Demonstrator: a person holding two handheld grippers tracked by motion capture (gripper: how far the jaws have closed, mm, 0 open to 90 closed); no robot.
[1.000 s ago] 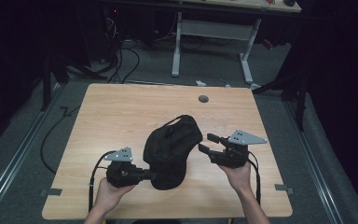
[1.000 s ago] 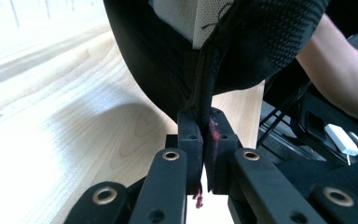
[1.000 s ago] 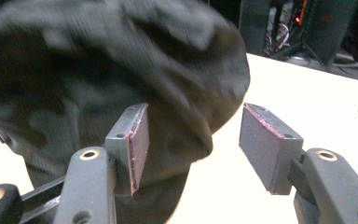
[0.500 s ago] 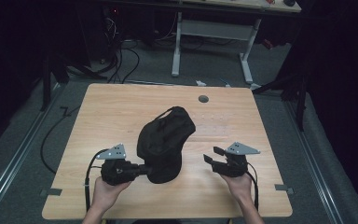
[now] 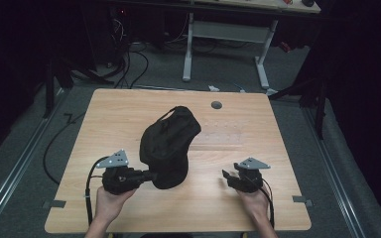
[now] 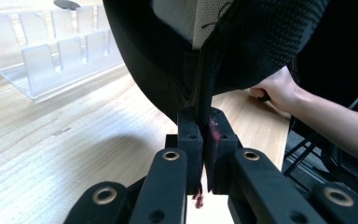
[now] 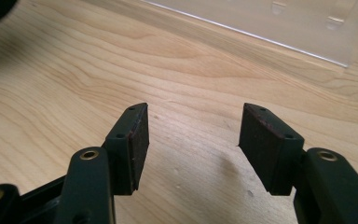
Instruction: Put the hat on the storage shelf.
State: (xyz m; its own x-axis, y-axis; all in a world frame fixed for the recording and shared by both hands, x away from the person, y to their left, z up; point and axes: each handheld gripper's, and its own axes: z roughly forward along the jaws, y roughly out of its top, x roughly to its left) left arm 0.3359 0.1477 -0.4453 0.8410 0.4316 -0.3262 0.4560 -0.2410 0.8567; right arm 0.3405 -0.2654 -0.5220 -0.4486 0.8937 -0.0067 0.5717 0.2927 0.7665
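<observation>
A black cap [image 5: 168, 144] stands lifted over the middle of the wooden table [image 5: 119, 114], its crown tipped up and away. My left gripper [image 5: 151, 175] is shut on the cap's near edge. In the left gripper view the jaws [image 6: 205, 126] pinch a seam of the black fabric [image 6: 242, 46], with the pale lining showing above. My right gripper [image 5: 226, 176] is open, to the right of the cap and apart from it. In the right gripper view its jaws [image 7: 193, 135] stand wide just over bare wood with nothing between them.
A clear plastic rack [image 6: 51, 60] with upright dividers lies on the table beyond the cap, and its edge [image 7: 279, 28] shows ahead of the right jaws. A round cable hole [image 5: 216, 105] sits near the far edge. Desk legs and cables stand behind the table.
My right gripper has drawn away from the cap's right side, down and toward the near edge. The cap now hangs from the left gripper alone, tipped more upright and shifted left.
</observation>
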